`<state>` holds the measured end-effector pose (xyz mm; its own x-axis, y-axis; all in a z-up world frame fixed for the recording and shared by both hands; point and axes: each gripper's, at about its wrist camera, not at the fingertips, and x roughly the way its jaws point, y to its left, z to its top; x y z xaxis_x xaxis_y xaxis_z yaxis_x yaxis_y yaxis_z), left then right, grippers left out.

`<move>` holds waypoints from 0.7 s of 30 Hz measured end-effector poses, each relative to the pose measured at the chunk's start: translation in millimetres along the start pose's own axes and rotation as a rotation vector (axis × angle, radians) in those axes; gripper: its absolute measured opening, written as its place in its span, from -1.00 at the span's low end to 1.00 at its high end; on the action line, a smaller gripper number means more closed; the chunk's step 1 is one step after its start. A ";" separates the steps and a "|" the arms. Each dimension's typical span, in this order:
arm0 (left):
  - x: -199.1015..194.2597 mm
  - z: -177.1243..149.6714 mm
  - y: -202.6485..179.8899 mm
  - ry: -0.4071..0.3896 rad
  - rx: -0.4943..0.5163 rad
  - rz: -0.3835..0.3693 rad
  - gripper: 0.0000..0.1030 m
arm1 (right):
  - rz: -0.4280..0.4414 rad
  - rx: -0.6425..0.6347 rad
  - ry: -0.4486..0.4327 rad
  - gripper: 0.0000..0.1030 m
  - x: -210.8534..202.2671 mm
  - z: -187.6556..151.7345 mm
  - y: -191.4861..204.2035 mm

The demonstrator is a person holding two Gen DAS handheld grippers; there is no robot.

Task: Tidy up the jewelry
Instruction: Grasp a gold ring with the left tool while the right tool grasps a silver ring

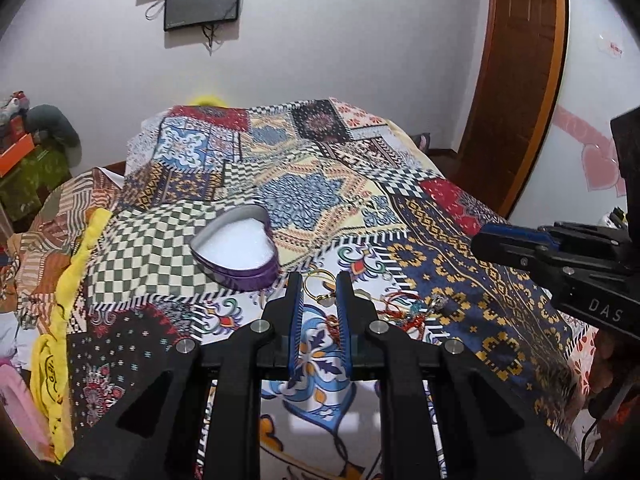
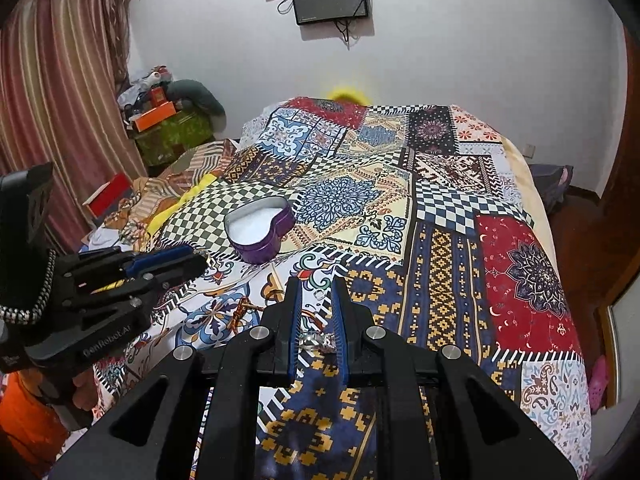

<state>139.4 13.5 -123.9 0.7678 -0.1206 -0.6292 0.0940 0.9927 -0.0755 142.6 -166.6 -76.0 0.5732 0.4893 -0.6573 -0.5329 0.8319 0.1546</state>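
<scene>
Both my left claw (image 1: 320,292) and right claw (image 2: 316,300) are clenched down to a narrow slit above the bed (image 1: 320,200). Whether either actually pinches a piece, or the gold hoop (image 1: 320,274) and silver charm (image 2: 316,342) merely lie on the quilt behind the slits, I cannot tell through these warped lenses. The rest of the jewelry, a tangle of red thread bracelets (image 1: 400,312), lies just right of the left claw, and the open heart-shaped tin (image 1: 240,276) sits a little farther away and to the left. To do this step well I would check the pinch first; then carry the piece over the tin's rim and let go low, so it drops onto the lining rather than bouncing out. The tin is thin purple metal with a white, fluffy-looking pad inside; it rests on soft, rumpled patchwork, so I'd avoid nudging its wall. The hoop is fine, smooth wire and likely to slip; the charm is crinkled and glittery; the threads are limp and apt to snag.
</scene>
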 end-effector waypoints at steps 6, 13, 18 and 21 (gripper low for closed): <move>-4.2 -7.5 8.1 0.000 -0.020 0.002 -0.70 | -0.016 0.018 0.083 -0.30 10.4 -11.1 -7.7; 3.4 -20.4 15.2 0.034 -0.041 0.014 -0.70 | -0.050 -0.028 0.137 -0.16 30.6 -21.5 -4.2; 6.0 -26.1 20.5 0.047 -0.053 0.019 -0.70 | -0.044 -0.035 0.166 -0.23 44.3 -24.0 -5.6; 7.8 -26.9 23.2 0.050 -0.061 0.021 -0.70 | -0.027 -0.040 0.188 -0.48 51.5 -26.8 -5.9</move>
<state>130.6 35.6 -151.4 0.7366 -0.1008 -0.6687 0.0380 0.9934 -0.1079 158.6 -153.3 -130.5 0.4634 0.4065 -0.7874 -0.5453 0.8312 0.1083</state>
